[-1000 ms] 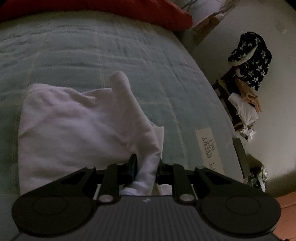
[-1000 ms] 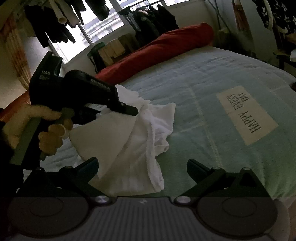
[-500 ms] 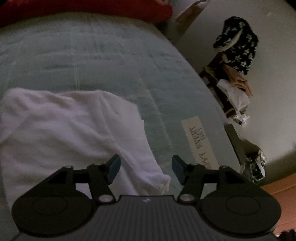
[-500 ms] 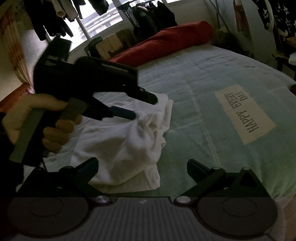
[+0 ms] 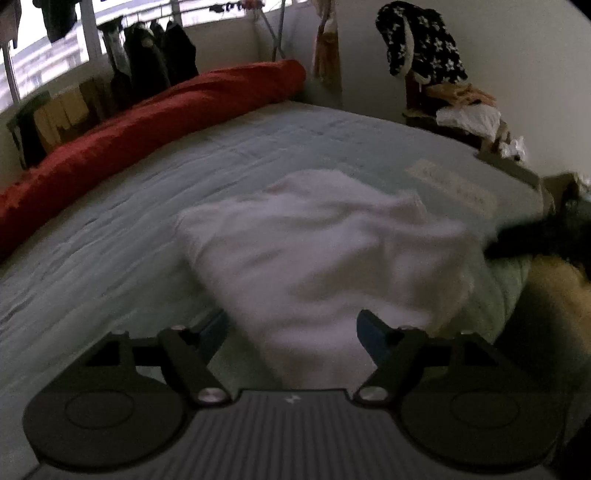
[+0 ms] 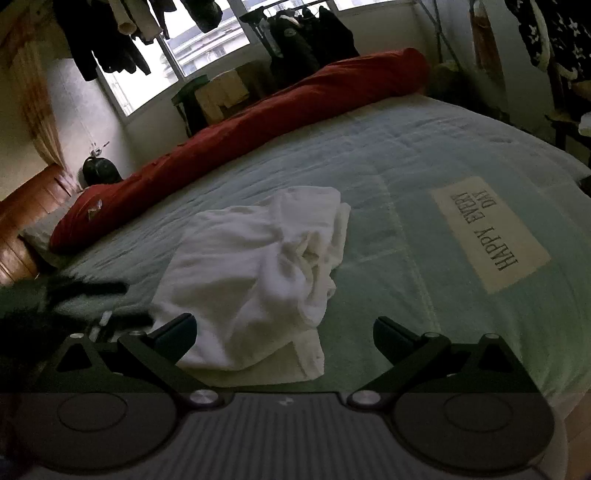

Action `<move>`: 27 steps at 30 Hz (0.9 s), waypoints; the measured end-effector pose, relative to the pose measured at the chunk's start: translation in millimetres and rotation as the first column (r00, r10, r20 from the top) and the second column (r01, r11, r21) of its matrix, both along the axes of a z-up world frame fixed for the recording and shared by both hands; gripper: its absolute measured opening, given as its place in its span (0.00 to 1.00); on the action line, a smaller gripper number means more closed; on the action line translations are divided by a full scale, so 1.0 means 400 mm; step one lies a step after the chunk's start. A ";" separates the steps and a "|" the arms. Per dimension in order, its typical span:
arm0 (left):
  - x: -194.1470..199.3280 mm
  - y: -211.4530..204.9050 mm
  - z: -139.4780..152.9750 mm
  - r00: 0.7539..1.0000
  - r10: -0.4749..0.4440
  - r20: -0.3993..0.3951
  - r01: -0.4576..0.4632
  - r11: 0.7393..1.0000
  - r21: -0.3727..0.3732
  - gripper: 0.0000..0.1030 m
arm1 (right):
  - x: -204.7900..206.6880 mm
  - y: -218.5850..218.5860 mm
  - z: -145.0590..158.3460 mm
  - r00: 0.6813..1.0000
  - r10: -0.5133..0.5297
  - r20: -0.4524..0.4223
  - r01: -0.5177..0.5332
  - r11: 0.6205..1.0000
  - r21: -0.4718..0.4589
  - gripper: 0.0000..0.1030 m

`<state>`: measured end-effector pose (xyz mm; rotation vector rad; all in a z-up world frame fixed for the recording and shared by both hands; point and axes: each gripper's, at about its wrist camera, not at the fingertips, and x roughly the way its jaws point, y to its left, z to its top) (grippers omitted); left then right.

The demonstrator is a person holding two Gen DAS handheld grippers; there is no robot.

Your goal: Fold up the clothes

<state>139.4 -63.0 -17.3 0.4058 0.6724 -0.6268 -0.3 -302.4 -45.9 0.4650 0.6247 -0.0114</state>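
Note:
A white garment (image 6: 258,273) lies crumpled and partly folded over on the pale green bed cover (image 6: 406,166). In the left wrist view the same garment (image 5: 325,251) looks blurred. My left gripper (image 5: 293,328) hovers at the garment's near edge with its jaws opening; cloth shows in the gap between them, but the pads do not press on it. From the right wrist view, the left gripper (image 6: 74,291) is a dark blur to the left of the garment. My right gripper (image 6: 286,328) stands open over the garment's near corner and holds nothing.
A long red bolster (image 6: 258,122) runs along the far side of the bed. A "HAPPY EVERY DAY" label (image 6: 487,232) is sewn on the cover at right. A chair piled with clothes (image 5: 461,110) stands beyond the bed's right edge. Dark clothes hang by the window (image 6: 306,33).
The left gripper let go of the raised fold, opened and swung back to the left of the garment. The fold now lies dropped on the pile. The right gripper stayed put.

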 end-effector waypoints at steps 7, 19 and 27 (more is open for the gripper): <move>-0.091 -0.013 -0.105 0.974 -0.051 0.222 0.013 0.985 0.170 0.79 | 0.006 0.025 0.005 1.000 0.016 -0.024 -0.016 1.000 -0.026 1.00; -0.037 -0.006 -0.139 0.961 0.030 0.274 -0.082 0.980 0.180 0.81 | 0.001 0.060 0.020 0.999 0.041 -0.017 -0.043 0.995 -0.095 1.00; 0.011 0.139 -0.009 0.999 0.049 -0.008 -0.049 0.991 -0.125 0.79 | 0.005 0.059 0.038 0.990 0.129 0.056 -0.116 0.974 -0.193 1.00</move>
